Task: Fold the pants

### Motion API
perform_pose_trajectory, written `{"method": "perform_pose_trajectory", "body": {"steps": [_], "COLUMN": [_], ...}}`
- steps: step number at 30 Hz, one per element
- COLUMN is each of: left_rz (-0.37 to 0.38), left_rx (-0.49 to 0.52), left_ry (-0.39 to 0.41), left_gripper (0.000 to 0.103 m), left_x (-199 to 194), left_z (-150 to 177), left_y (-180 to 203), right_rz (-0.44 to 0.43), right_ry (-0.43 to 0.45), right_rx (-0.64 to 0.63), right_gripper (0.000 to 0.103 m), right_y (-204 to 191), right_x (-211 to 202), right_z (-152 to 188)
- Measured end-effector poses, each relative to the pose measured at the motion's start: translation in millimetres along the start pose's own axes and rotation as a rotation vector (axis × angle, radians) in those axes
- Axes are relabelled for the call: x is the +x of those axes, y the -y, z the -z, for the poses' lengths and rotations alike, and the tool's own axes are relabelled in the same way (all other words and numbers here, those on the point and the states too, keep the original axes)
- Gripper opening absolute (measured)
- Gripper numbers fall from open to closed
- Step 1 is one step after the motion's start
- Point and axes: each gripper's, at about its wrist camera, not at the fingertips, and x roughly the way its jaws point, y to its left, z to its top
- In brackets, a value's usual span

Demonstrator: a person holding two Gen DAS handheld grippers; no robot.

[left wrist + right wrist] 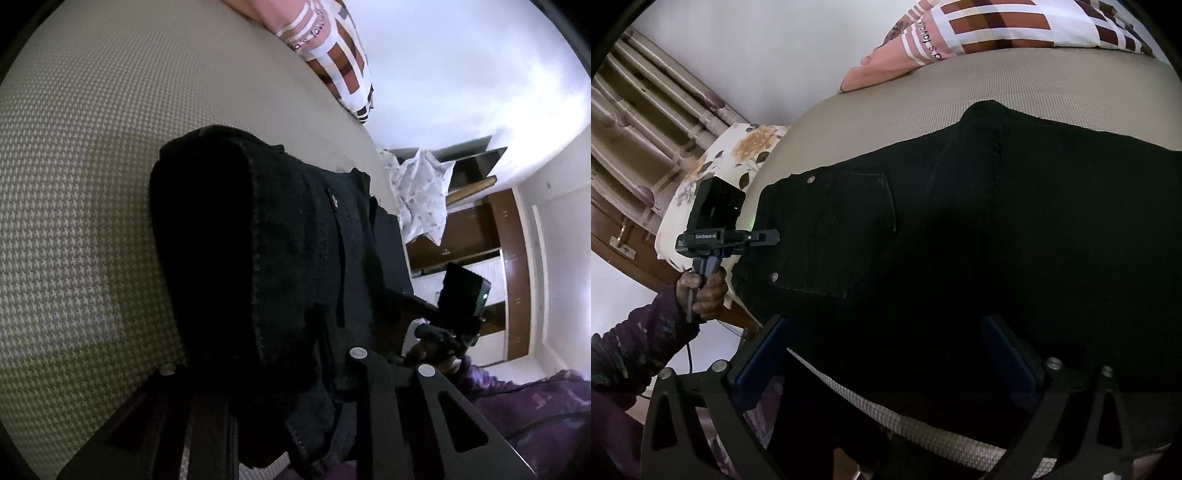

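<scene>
On the bed (886, 107), left gripper (768, 236) clamps pants (997, 206); right gripper (886, 332) spread.

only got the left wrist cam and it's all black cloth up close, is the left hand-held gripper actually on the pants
Observer: Yes. The right wrist view shows the left hand-held gripper shut on the waist edge of the pants.
Operator: which side is facing up
Observer: The back. A back pocket with rivets at its corners faces up near the waist.
Operator: right one holding anything
Observer: No. The right hand-held gripper is wide open over the near edge of the pants, and its pads pinch nothing.
</scene>
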Motion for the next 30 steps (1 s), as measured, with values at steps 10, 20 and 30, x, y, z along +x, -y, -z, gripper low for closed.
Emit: {"method": "perform_pose_trajectory", "body": {"steps": [10,20,30], "left_rz": [-0.052,-0.057,-0.046], "left_rx": [0.073,0.059,0.114], "left_ry": [0.124,0.173,0.131], "left_gripper": [0.016,0.015,0.015], "left_x": [-14,-5,42], "left_z": [16,19,8], "left_y": [61,125,204], "right_rz": [-0.099,-0.300,-0.438], "right_ry": [0.046,0.153,0.203], "right_rx": [0.109,0.190,0.198], "right_gripper": [0.103,0.102,0.102], "right_y": [17,31,38], "right_x": [-5,-40,-57], "right_z": [-5,-14,-18]}}
